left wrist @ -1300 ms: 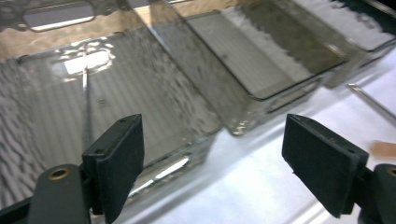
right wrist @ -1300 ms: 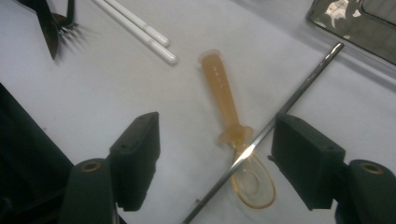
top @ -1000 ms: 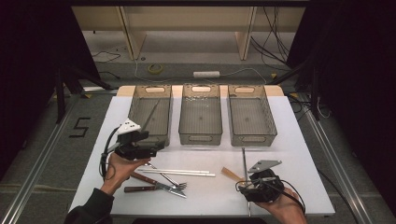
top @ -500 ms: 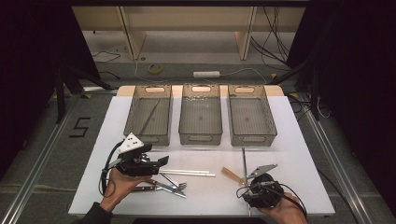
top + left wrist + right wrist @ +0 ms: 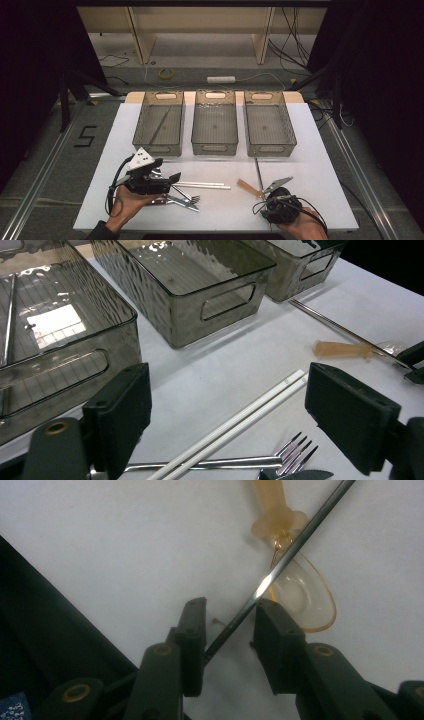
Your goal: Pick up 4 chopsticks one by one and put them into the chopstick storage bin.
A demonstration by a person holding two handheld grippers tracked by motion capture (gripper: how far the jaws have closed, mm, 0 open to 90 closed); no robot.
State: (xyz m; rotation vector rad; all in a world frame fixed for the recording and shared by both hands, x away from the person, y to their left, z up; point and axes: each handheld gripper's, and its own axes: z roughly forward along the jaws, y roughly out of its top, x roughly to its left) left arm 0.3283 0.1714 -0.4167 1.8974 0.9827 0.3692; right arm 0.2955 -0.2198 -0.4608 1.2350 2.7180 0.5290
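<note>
My right gripper (image 5: 229, 611) points down at the table near the front edge, its black jaws either side of the lower end of a thin metal rod (image 5: 280, 565). The jaws have just been closing; a gap remains at the right pad. The rod lies across an amber plastic spoon (image 5: 300, 597). My left gripper (image 5: 230, 405) stands wide open low over two white chopsticks (image 5: 235, 422) and several forks (image 5: 292, 450). From above, the left gripper (image 5: 167, 172) is at the front left and the right gripper (image 5: 267, 196) at the front right.
Three grey see-through bins stand in a row at the back: left bin (image 5: 142, 131) with a metal stick in it, middle bin (image 5: 214, 145), right bin (image 5: 287, 130). The white table top (image 5: 320, 165) ends just behind the hands.
The left hand has come toward the near edge and dropped over the forks and white chopsticks. The right gripper has stayed put, and its jaws have narrowed around the metal rod.
</note>
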